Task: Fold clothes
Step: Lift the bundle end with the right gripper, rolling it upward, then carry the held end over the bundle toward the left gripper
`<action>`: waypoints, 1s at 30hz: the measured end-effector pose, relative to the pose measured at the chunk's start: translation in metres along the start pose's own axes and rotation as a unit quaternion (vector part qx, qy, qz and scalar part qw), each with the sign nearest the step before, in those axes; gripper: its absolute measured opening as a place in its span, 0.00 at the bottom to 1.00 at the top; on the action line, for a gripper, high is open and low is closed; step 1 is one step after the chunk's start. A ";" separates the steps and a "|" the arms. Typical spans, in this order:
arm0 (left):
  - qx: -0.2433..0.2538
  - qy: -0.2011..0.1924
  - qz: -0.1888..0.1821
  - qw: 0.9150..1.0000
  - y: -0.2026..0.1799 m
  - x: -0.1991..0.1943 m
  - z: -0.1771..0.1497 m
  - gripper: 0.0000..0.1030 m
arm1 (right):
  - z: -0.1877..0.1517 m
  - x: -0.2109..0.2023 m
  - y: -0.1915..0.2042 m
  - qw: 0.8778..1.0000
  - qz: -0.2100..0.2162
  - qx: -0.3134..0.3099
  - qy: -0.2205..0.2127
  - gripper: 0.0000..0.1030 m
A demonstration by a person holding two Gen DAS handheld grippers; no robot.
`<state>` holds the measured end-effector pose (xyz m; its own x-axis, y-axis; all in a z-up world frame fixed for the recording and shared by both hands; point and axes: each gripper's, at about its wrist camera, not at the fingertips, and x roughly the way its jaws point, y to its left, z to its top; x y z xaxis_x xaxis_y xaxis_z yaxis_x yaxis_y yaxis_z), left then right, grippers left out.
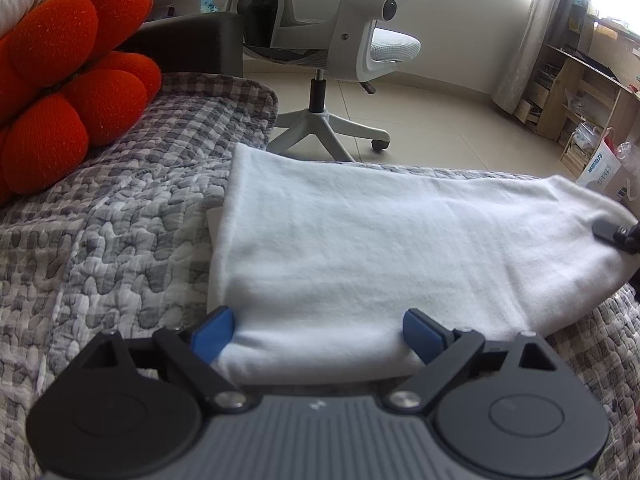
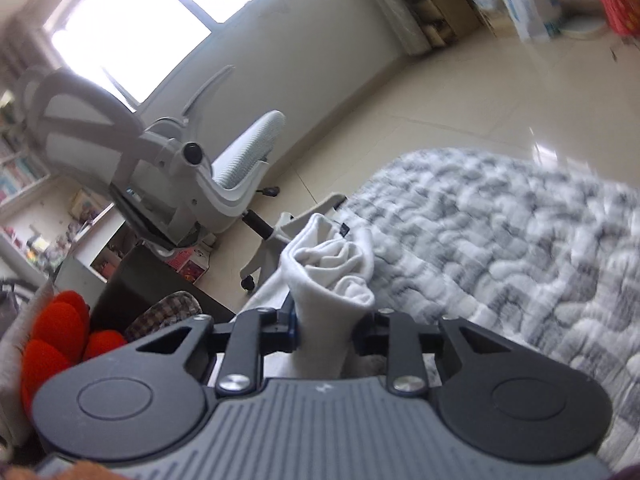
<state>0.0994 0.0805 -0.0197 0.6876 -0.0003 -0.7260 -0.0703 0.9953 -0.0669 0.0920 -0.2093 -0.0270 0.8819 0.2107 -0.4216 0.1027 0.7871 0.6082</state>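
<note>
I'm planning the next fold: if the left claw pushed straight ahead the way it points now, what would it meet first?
The white garment. The left claw is open, its blue fingers straddling the near edge, so it would push into that cloth lying on the quilt right away. Depth beyond is unclear.

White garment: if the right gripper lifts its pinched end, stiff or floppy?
Likely floppy: the garment bunches into soft folds above the right gripper. Probably light; it lies thin on the quilt. The open left gripper leaves the near edge free to drag.
</note>
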 end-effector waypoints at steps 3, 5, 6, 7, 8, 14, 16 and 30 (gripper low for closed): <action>-0.005 0.000 -0.001 1.000 0.000 -0.001 0.000 0.90 | -0.002 -0.002 0.008 1.000 -0.003 -0.028 -0.009 0.28; -0.012 -0.001 -0.005 1.000 0.002 -0.003 0.002 0.90 | -0.002 -0.002 0.009 1.000 -0.002 -0.029 -0.010 0.28; -0.016 -0.002 -0.007 1.000 0.002 -0.004 0.002 0.90 | -0.001 -0.002 0.010 1.000 0.000 -0.029 -0.011 0.28; -0.020 -0.005 -0.008 1.000 0.003 -0.005 0.003 0.90 | 0.000 -0.003 0.011 1.000 0.004 -0.028 -0.012 0.28; -0.020 -0.010 -0.008 1.000 0.002 -0.007 0.003 0.90 | 0.000 -0.004 0.014 0.999 0.007 -0.031 -0.014 0.28; 0.017 -0.049 0.000 0.999 -0.014 -0.020 0.002 0.90 | -0.001 -0.009 0.032 0.996 0.025 -0.076 -0.030 0.28; 0.036 -0.058 0.002 0.998 -0.023 -0.022 0.000 0.90 | -0.001 -0.010 0.036 0.996 0.032 -0.083 -0.032 0.28; 0.179 -0.080 0.035 0.980 -0.081 -0.005 -0.019 0.90 | 0.007 -0.012 0.038 0.996 0.063 -0.060 -0.010 0.28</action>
<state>0.0883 -0.0022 -0.0232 0.7967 0.0561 -0.6018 0.1170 0.9625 0.2447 0.0880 -0.1858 0.0060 0.8934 0.3012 -0.3333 -0.0632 0.8188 0.5707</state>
